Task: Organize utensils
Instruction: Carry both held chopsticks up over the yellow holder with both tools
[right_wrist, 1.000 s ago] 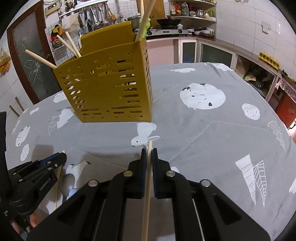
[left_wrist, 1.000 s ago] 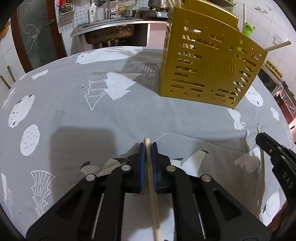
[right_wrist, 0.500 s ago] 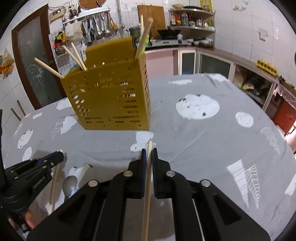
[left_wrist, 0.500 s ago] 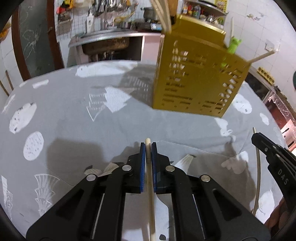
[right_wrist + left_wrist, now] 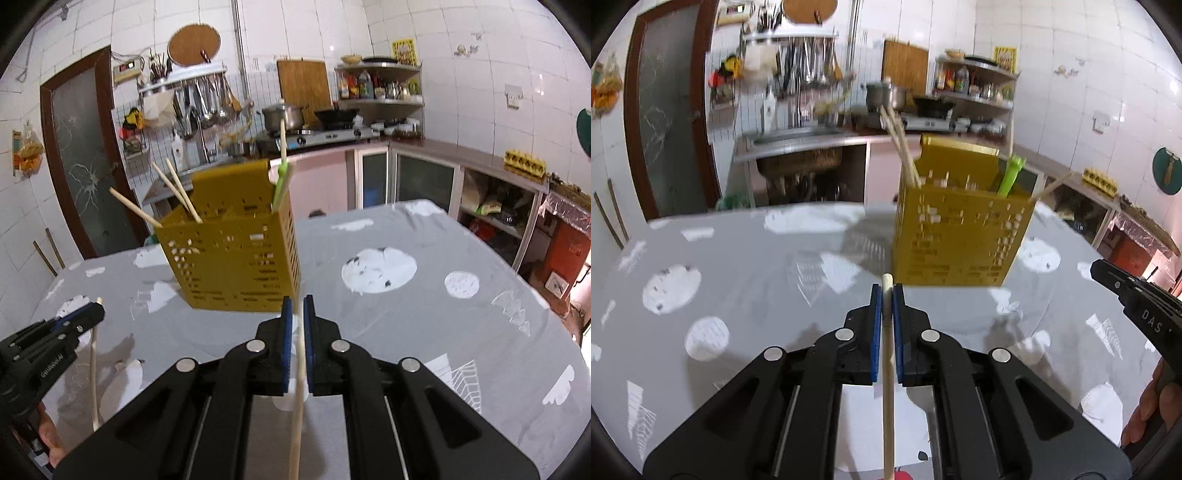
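My left gripper is shut on a pale wooden chopstick that runs back between its blue pads, tip poking just past them. My right gripper is shut on a second chopstick in the same way. Both are held above the table, short of the yellow slotted utensil holder. The holder stands upright with several chopsticks and a green utensil in it. The right gripper's tip shows at the left wrist view's right edge. The left gripper shows at the right wrist view's left edge.
A grey cloth with white prints covers the table. Behind the table are a sink counter, a stove with pots and low cabinets. A brown door stands at the back left.
Both grippers have risen with their chopsticks and tipped upward. The holder now sits lower and smaller in both views, and more of the kitchen wall shows.
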Demonstrator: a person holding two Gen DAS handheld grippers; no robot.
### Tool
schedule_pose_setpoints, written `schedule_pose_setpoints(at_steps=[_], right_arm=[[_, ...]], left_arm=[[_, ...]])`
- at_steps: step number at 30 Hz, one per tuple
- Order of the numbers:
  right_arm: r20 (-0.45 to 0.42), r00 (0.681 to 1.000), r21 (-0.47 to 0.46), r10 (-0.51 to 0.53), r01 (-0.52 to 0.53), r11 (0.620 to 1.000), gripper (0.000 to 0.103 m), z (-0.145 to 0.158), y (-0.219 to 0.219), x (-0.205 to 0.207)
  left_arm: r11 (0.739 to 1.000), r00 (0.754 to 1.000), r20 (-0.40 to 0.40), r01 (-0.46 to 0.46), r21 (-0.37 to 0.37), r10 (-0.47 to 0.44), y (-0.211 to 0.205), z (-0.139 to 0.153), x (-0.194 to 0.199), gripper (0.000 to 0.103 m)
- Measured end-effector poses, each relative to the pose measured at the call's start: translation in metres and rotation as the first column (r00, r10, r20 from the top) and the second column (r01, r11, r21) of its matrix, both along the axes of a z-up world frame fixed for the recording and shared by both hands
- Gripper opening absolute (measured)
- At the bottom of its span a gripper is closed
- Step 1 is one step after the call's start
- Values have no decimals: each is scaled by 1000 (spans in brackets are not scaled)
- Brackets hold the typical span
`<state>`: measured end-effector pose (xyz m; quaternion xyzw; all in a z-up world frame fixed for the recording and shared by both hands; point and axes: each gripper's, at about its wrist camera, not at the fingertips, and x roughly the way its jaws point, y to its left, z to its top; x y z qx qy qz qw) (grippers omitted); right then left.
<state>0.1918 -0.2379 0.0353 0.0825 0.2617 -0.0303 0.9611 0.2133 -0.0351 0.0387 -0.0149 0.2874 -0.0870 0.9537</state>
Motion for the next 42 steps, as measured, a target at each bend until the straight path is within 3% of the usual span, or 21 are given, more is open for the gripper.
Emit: schedule_pose_setpoints(at_steps=[4, 8, 13, 16, 18, 19, 20, 27, 42], right_arm=[[74, 997, -8, -6, 6, 1000, 6, 15, -1, -12], [82, 997, -20, 4, -3, 1000, 6, 22, 0, -14], [10, 1000, -11, -3, 3, 1000, 8, 6, -6, 3], [-76, 997, 17, -16, 18, 1000, 9, -16, -12, 19], [-132, 991, 14, -27, 30, 999, 28, -30, -13, 30], [-157, 987, 14, -31, 33, 999, 46, -36, -13, 36], [-167, 985, 14, -34, 37, 999, 48, -41, -13, 38], [-254, 967, -7, -29, 28, 1000, 45, -68, -8, 61], [-352, 936, -18, -13, 7, 1000, 7, -89, -1, 87]], left_arm=[[1000, 999, 53, 4, -8, -3, 2, 15, -8, 5], [1000, 996, 87, 10, -20, -8, 4, 26, -13, 5], [1000, 995, 96, 14, -10, -13, 5, 30, -11, 5], [1000, 996, 89, 8, 1, -8, 5, 26, -5, 5], [1000, 997, 74, 6, 2, -6, 6, 23, 3, 5], [1000, 998, 64, 7, 3, -7, 7, 22, 8, 5], [1000, 998, 59, 5, 3, -5, 8, 21, 12, 5], [1000, 1000, 28, -1, -6, 1, 12, 15, 40, 5], [1000, 1000, 13, 10, -9, -10, 2, 8, 77, 5]])
